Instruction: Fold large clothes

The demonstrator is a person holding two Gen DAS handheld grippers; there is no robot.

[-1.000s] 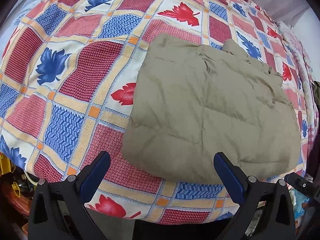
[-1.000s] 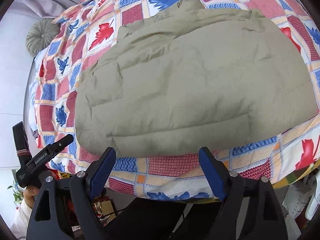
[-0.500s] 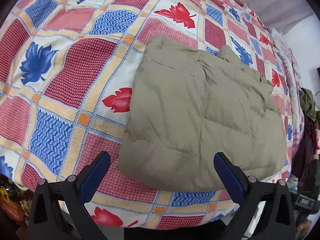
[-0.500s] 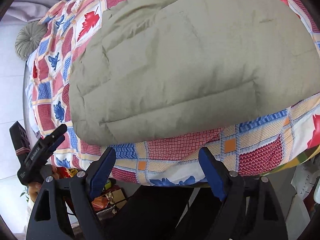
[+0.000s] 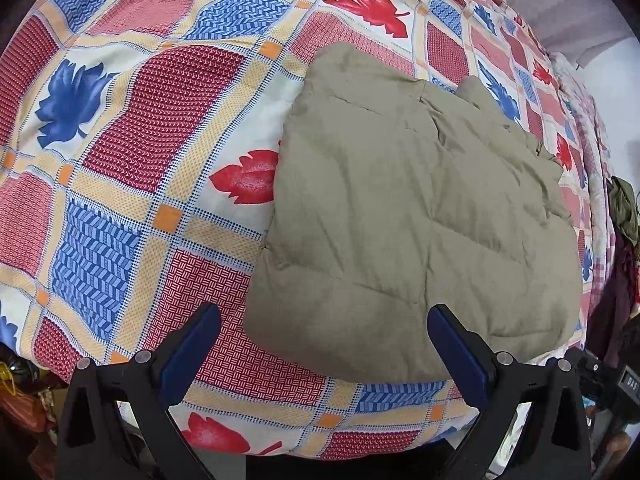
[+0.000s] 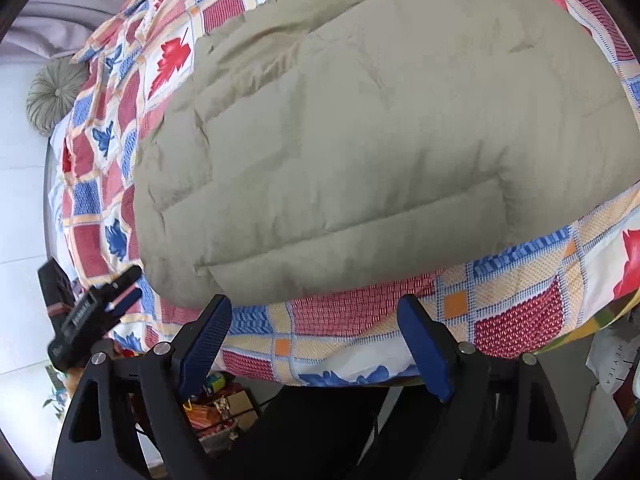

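One folded khaki quilted jacket (image 5: pixel 420 224) lies on the bed's patchwork cover (image 5: pixel 160 128), near its front edge. Two grippers hover above it: the left gripper (image 5: pixel 324 344) and the right gripper (image 6: pixel 316 336), both with fingers spread and pinching nothing. One round grey cushion (image 6: pixel 54 94) sits at the bed's far end. Lettering on the left gripper's body, seen from the right wrist, is too blurred to read.

Left wrist view: quilted khaki jacket (image 5: pixel 416 216) covered part of a red leaf print (image 5: pixel 244 178) on the bedspread (image 5: pixel 120 160). Dark clothes (image 5: pixel 622 216) at right edge cut off by the lens rim. Right wrist view: jacket's top ran out of frame. Left gripper (image 6: pixel 120 290) was motion-blurred, jaws unreadable. Clutter under the bed (image 6: pixel 212 408) too small, possibly boxes.
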